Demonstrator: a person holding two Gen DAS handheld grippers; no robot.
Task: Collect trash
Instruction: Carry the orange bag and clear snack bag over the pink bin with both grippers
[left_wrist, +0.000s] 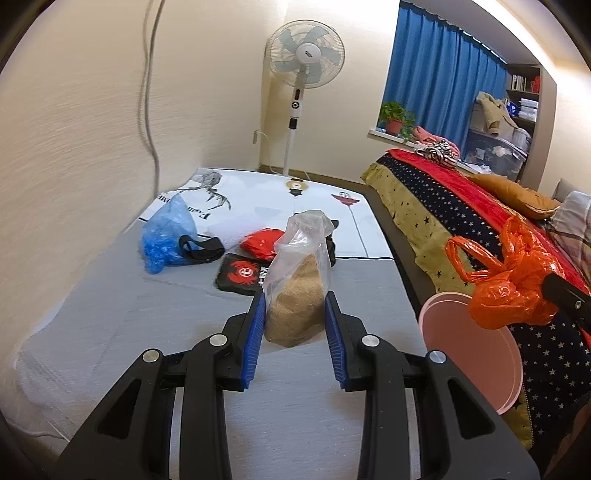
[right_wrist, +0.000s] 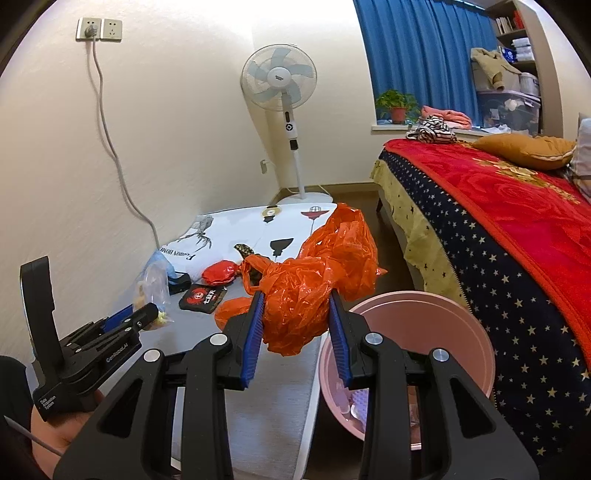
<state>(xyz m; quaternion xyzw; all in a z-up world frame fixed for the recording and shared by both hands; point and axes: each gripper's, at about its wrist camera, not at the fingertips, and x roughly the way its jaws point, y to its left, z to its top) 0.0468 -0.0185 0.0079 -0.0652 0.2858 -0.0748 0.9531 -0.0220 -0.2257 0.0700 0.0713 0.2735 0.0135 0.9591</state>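
Observation:
My left gripper (left_wrist: 295, 306) is shut on a clear plastic bag (left_wrist: 299, 291) part-filled with brown grains; the blue pads press its sides and it hangs just above the grey mat (left_wrist: 147, 332). My right gripper (right_wrist: 297, 299) is shut on a crumpled orange plastic bag (right_wrist: 306, 280), held beside the rim of a pink bin (right_wrist: 424, 299). In the left wrist view the orange bag (left_wrist: 509, 291) hangs over the bin (left_wrist: 469, 350). The right wrist view shows the left gripper (right_wrist: 142, 314) at lower left with the clear bag (right_wrist: 153, 284).
On the mat lie a blue plastic bag (left_wrist: 166, 236), a red wrapper (left_wrist: 260, 242) and a black packet with a red crab logo (left_wrist: 242, 275). A bed with a starry cover (right_wrist: 498, 258) stands right of the bin. A standing fan (left_wrist: 304, 74) is at the back.

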